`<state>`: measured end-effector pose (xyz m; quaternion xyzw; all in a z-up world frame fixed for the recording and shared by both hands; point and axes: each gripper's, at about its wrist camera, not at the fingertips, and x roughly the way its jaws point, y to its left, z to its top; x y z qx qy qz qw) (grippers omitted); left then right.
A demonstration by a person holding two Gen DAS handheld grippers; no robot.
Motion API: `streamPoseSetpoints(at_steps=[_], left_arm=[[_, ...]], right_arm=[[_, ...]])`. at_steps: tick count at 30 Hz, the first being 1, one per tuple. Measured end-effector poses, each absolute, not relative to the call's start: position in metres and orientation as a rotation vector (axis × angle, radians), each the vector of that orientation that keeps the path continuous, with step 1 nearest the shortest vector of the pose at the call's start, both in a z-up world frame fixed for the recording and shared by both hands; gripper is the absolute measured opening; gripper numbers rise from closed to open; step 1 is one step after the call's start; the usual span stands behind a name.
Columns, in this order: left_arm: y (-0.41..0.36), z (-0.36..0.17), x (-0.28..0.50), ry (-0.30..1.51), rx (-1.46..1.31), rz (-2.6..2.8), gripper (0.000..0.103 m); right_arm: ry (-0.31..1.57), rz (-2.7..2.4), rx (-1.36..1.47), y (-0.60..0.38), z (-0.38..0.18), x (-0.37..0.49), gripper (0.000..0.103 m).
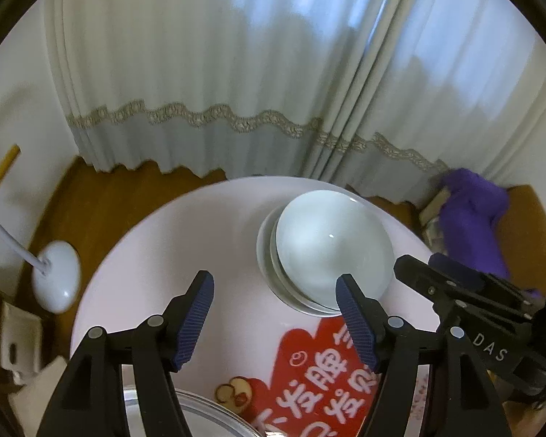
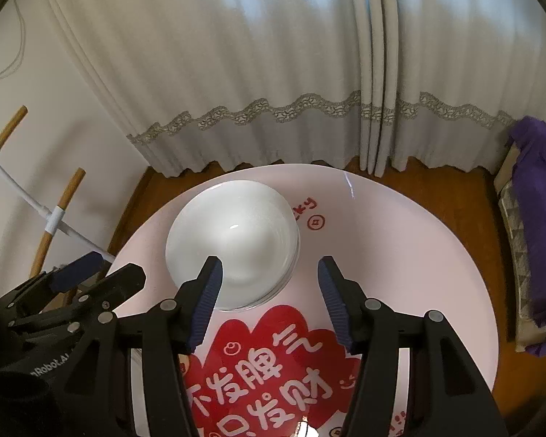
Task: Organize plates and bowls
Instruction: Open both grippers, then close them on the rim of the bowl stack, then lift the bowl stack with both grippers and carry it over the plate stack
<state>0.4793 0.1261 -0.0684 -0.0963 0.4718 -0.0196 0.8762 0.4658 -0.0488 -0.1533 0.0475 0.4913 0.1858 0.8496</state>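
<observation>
both my left gripper (image 1: 275, 318) and right gripper (image 2: 269, 302) hang well open over the pink table (image 1: 163, 255), holding nothing, while beyond them the stacked white bowls (image 1: 331, 247) sit mouth-up, round, near the far edge.

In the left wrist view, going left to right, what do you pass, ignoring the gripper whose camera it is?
White lamp base on the floor → stack of white bowls on the pink round table → right gripper → purple cloth.
</observation>
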Motion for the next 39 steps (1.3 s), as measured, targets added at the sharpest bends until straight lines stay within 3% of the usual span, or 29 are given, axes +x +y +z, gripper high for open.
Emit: streamPoseSetpoints(at_steps=[29, 34, 37, 39], left_arm=[[0.137, -0.123, 0.572, 1.141, -0.245, -0.061, 0.062], [0.127, -0.127, 0.582, 1.139, -0.228, -0.108, 0.042], [0.126, -0.129, 0.583, 1.133, -0.207, -0.098, 0.041], [0.126, -0.133, 0.583, 1.131, -0.209, -0.103, 0.041]], right_arm=[[1.19, 0.335, 0.104, -0.039, -0.218, 0.516, 0.055], [1.227, 0.379, 0.149, -0.036, -0.224, 0.518, 0.038], [1.222, 0.404, 0.173, -0.034, -0.223, 0.517, 0.024], [1.22, 0.403, 0.171, -0.032, -0.223, 0.516, 0.024]])
